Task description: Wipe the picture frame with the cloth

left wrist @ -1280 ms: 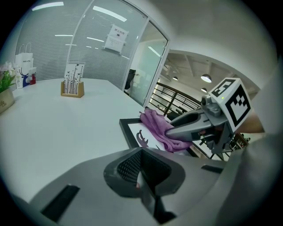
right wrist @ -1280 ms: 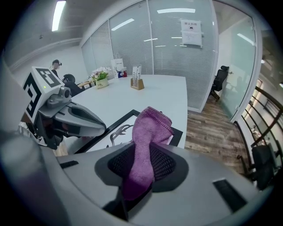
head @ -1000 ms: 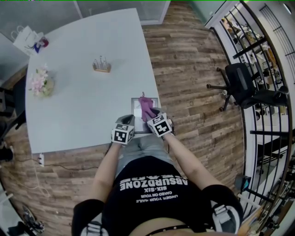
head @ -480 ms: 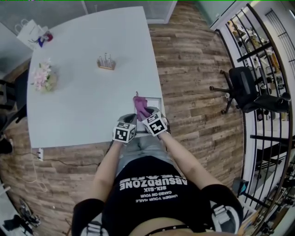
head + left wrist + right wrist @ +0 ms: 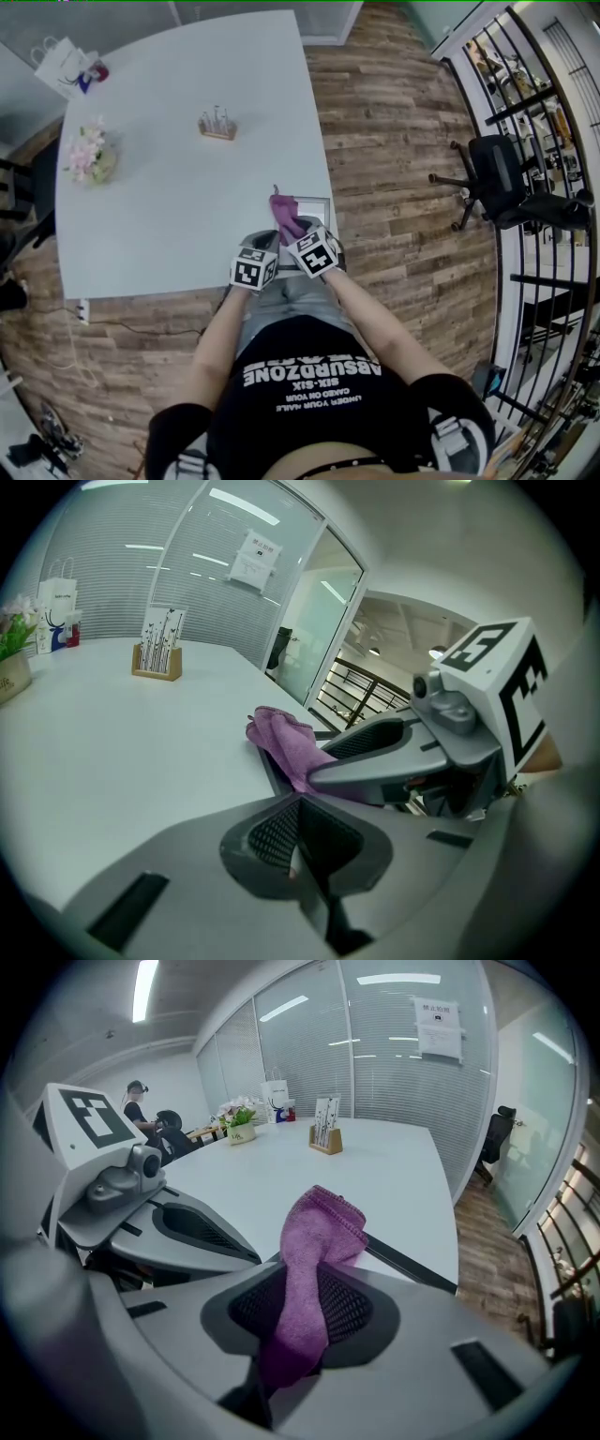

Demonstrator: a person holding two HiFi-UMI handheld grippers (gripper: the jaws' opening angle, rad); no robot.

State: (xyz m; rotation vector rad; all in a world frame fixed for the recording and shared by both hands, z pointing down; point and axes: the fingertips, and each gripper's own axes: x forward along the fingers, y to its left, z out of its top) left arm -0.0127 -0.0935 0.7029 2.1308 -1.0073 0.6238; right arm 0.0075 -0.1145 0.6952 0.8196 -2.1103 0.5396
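Observation:
A picture frame (image 5: 317, 210) lies flat near the right front edge of the white table (image 5: 169, 216). A purple cloth (image 5: 284, 215) rests on the frame's left part, and my right gripper (image 5: 298, 232) is shut on it. In the right gripper view the cloth (image 5: 319, 1232) sticks up from between the jaws, with the frame's dark edge (image 5: 412, 1262) behind it. My left gripper (image 5: 264, 247) sits at the frame's near left side. In the left gripper view its jaws (image 5: 298, 832) are closed where the frame's dark edge (image 5: 272, 771) runs in, with the cloth (image 5: 286, 738) just beyond.
A flower pot (image 5: 86, 159), a wooden card holder (image 5: 217, 125) and a paper bag (image 5: 61, 64) stand at the table's far side. An office chair (image 5: 497, 178) and a black railing (image 5: 553, 281) are off to the right on the wood floor.
My right gripper has slid the cloth leftward across the frame. The left gripper has stayed at the frame's near left side.

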